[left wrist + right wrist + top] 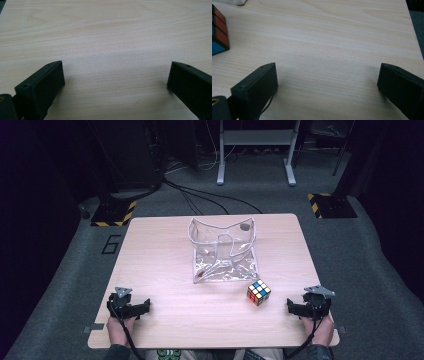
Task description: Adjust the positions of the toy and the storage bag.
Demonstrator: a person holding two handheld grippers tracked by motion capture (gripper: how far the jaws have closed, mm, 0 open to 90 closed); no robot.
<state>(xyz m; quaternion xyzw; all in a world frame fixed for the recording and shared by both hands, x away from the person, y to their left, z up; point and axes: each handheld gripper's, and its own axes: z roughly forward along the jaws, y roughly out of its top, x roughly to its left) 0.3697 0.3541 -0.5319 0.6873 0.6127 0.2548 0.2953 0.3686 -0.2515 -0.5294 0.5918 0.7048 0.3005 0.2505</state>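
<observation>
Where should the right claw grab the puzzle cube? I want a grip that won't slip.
Grip the puzzle cube across two opposite flat side faces, coming from above. It sits turned cornerwise to the table edge, so the open right claw likely needs turning to match.

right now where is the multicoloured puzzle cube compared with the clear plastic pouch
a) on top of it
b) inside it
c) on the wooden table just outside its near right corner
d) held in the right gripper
c: the multicoloured puzzle cube sits on the wooden table just off the near right corner of the clear plastic pouch, with the open right gripper apart from it.
</observation>
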